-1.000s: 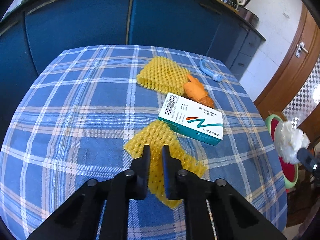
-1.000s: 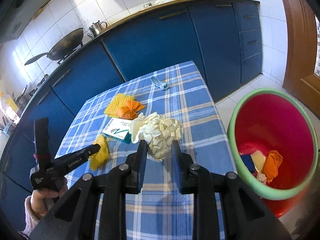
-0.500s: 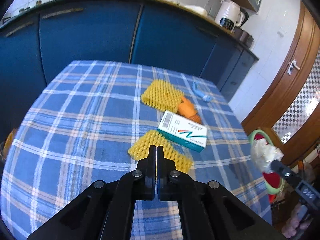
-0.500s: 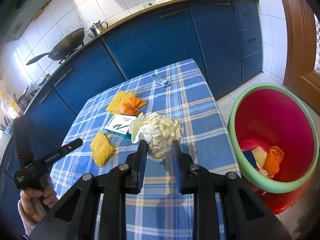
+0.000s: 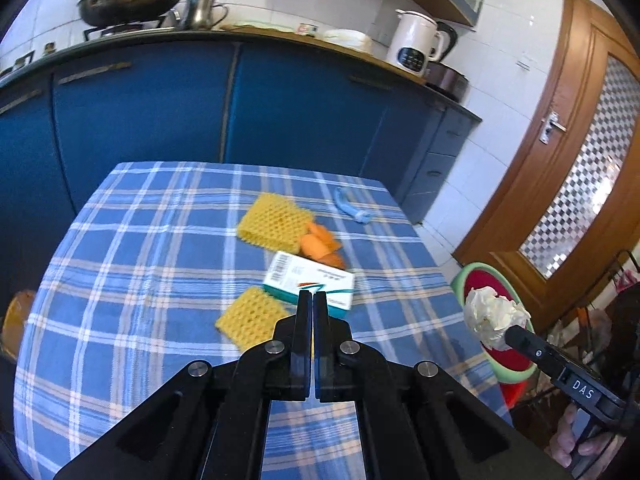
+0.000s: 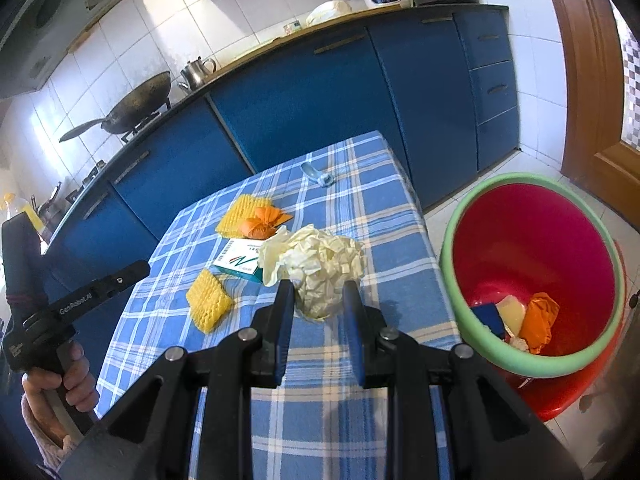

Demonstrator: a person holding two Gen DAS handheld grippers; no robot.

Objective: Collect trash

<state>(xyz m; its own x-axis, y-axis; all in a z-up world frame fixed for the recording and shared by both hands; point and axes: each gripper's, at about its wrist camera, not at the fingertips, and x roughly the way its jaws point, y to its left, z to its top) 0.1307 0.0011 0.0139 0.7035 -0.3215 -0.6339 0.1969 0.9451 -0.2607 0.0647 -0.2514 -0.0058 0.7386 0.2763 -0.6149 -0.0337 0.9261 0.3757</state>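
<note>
My right gripper [image 6: 319, 292] is shut on a crumpled cream paper wad [image 6: 320, 264], held above the table's right edge beside the red bin with a green rim [image 6: 500, 354]; the wad also shows in the left wrist view [image 5: 494, 316]. My left gripper [image 5: 312, 300] is shut and empty, raised above the checked tablecloth [image 5: 140, 280]. On the cloth lie a yellow foam net [image 5: 252, 318], a white and teal medicine box [image 5: 310, 283], a second yellow net [image 5: 274, 226], an orange wrapper [image 5: 322, 244] and a light blue plastic piece [image 5: 350, 210].
The bin holds orange, blue and cream trash [image 6: 520, 318]. Blue kitchen cabinets [image 5: 280, 112] stand behind the table, with a wok [image 5: 128, 2] and kettles on the counter. A wooden door [image 5: 580, 152] is at the right.
My left gripper closed with nothing in it and rose back from the near yellow net, which stays on the cloth. My right gripper still holds the wad near the bin.
</note>
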